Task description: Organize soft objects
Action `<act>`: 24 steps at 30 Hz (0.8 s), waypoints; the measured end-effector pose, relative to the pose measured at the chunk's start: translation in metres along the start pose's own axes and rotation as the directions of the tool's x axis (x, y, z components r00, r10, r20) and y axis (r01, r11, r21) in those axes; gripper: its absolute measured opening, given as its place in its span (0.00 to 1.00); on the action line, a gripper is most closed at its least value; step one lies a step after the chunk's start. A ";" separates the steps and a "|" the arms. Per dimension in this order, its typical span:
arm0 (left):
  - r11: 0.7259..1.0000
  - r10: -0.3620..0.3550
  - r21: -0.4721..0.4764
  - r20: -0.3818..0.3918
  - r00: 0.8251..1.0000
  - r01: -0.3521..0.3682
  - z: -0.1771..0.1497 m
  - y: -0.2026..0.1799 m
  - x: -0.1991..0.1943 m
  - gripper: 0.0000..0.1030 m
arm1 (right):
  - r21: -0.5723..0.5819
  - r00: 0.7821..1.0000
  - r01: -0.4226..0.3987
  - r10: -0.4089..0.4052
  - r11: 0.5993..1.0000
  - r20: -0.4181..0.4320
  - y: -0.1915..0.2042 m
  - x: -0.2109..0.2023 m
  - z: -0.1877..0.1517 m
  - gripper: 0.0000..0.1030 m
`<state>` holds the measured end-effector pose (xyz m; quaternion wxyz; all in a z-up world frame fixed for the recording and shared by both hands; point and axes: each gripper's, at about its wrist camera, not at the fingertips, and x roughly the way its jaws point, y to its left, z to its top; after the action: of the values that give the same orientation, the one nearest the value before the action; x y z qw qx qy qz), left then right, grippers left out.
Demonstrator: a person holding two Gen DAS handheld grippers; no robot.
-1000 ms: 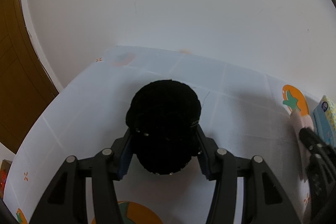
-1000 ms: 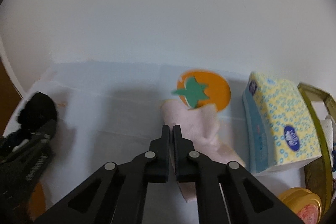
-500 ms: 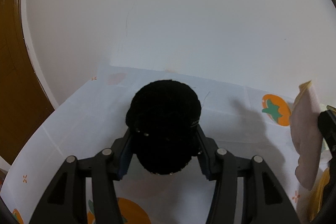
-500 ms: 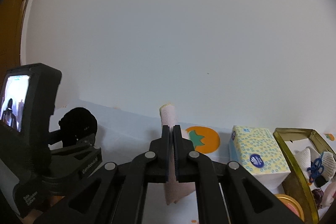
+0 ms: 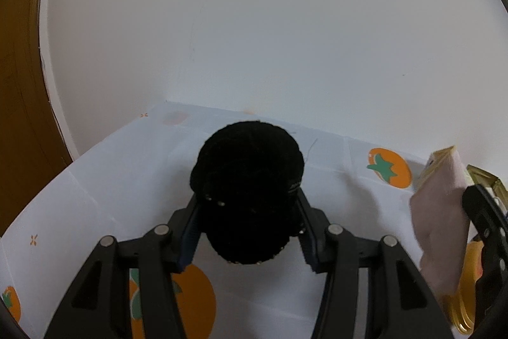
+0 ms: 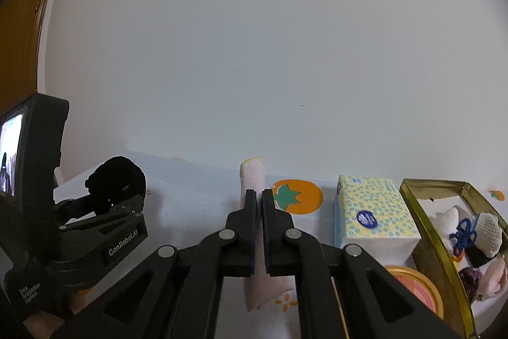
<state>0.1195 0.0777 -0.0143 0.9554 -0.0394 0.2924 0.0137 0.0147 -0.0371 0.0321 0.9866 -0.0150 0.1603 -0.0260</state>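
My left gripper (image 5: 247, 212) is shut on a black fuzzy ball (image 5: 247, 173), held above the tablecloth; the ball bulges out past both fingers. From the right wrist view the same black ball (image 6: 117, 178) and left gripper (image 6: 104, 205) show at the left. My right gripper (image 6: 258, 199) is shut on a pale pink cloth (image 6: 252, 177), which hangs lifted off the table, its lower end drooping below the fingers. At the right edge of the left wrist view the pink cloth (image 5: 441, 224) dangles from the right gripper.
A white tablecloth (image 5: 111, 180) with orange fruit prints covers the table against a white wall. A tissue pack (image 6: 371, 215) sits at the right, beside a gold tin (image 6: 422, 221) holding several soft items. A round orange lid (image 6: 416, 285) lies in front. A brown door (image 5: 19, 116) stands left.
The right gripper has lifted the pink cloth off the table and tilted up toward the wall. The left gripper, still holding the black ball, has drifted and tilted up a little.
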 end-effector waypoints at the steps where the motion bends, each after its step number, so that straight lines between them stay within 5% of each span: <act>1: 1.000 -0.005 -0.002 0.005 1.000 0.005 -0.001 0.000 -0.003 0.51 | 0.001 1.000 -0.005 0.005 1.000 0.000 -0.001 -0.004 -0.001 0.04; 24: 1.000 -0.020 -0.010 0.103 0.994 0.021 -0.028 -0.009 -0.059 0.51 | -0.033 0.999 -0.042 0.043 0.999 0.022 -0.037 -0.044 -0.029 0.04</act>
<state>0.0552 0.0667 -0.0042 0.9691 -0.0469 0.2422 0.0076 -0.0380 -0.0726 0.0204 0.9883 -0.0279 0.1498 -0.0023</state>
